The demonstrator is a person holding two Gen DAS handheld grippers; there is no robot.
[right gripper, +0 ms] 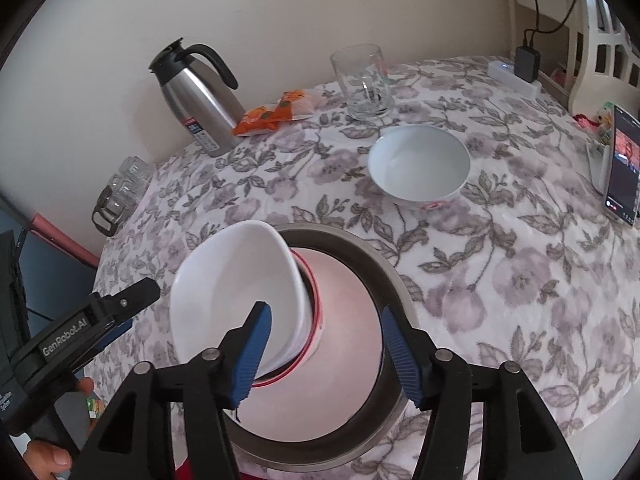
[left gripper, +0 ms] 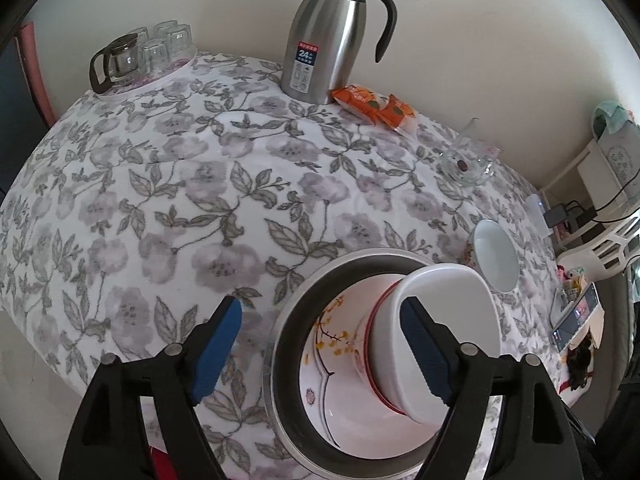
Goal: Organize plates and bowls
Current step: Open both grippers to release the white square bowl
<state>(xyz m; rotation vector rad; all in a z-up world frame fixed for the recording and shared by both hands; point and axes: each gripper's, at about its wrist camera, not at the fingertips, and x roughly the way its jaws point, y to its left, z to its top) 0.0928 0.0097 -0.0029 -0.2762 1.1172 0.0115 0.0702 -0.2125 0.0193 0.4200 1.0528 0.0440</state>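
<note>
A stack stands on the floral table: a steel basin [left gripper: 288, 320] [right gripper: 372, 248] holding a plate with yellow flowers [left gripper: 332, 344], a red-rimmed bowl [left gripper: 374, 320] and a white bowl [left gripper: 444, 320] [right gripper: 236, 280] on top. My left gripper [left gripper: 324, 344] is open and empty, its right finger beside the white bowl. My right gripper [right gripper: 326, 348] is open over the stack, its left finger inside the white bowl. A second white bowl [left gripper: 496, 256] [right gripper: 418, 168] stands apart on the table.
A steel thermos jug [left gripper: 332, 36] [right gripper: 196, 96], orange snack packets [left gripper: 372, 106] [right gripper: 276, 114], a tray of glasses with a glass pot [left gripper: 140, 56], a glass dish [left gripper: 466, 164], a tumbler [right gripper: 364, 82] and a phone [right gripper: 624, 168] stand around the table. The wall is behind.
</note>
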